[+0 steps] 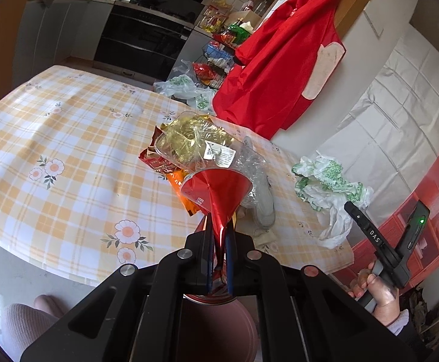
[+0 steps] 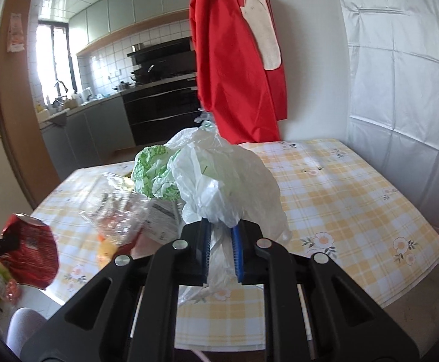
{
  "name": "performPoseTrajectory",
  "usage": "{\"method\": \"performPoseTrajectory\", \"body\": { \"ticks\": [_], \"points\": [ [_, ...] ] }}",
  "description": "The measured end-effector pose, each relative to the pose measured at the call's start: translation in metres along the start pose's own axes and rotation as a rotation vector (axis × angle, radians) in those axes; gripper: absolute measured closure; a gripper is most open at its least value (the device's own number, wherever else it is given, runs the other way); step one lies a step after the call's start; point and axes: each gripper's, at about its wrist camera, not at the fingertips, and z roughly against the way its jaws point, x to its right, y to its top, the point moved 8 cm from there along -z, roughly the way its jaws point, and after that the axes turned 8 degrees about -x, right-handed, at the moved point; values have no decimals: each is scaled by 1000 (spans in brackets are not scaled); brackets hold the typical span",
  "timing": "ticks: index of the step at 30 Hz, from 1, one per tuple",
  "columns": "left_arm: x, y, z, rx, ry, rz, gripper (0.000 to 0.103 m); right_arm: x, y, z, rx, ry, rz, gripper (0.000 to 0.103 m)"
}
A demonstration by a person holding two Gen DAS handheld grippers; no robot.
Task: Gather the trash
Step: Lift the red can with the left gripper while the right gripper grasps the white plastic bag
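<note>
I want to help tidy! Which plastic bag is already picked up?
The white-and-green plastic bag pinched in the right gripper. The other bag lies at the table's far edge.

A red foil wrapper was pinched between the closed jaws of the left gripper, its mouth flared open above a checked tablecloth. Just behind it, a clear plastic tray of gold foil was seen. A green-and-white plastic bag was lifted off the cloth at the right, by the right gripper.
</note>
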Motion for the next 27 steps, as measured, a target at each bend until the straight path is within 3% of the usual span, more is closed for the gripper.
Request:
{"method": "performPoseTrajectory", "body": {
  "ticks": [12,18,27],
  "points": [
    [25,-36,44,58,16,-29,97,-53,-40,66,-23,159,71,87],
    [26,-54,63,89,13,-17,97,-83,-78,86,-140,300,142,87],
    [5,-62,45,40,24,61,97,-109,-125,68,-297,361,154,87]
  ]
}}
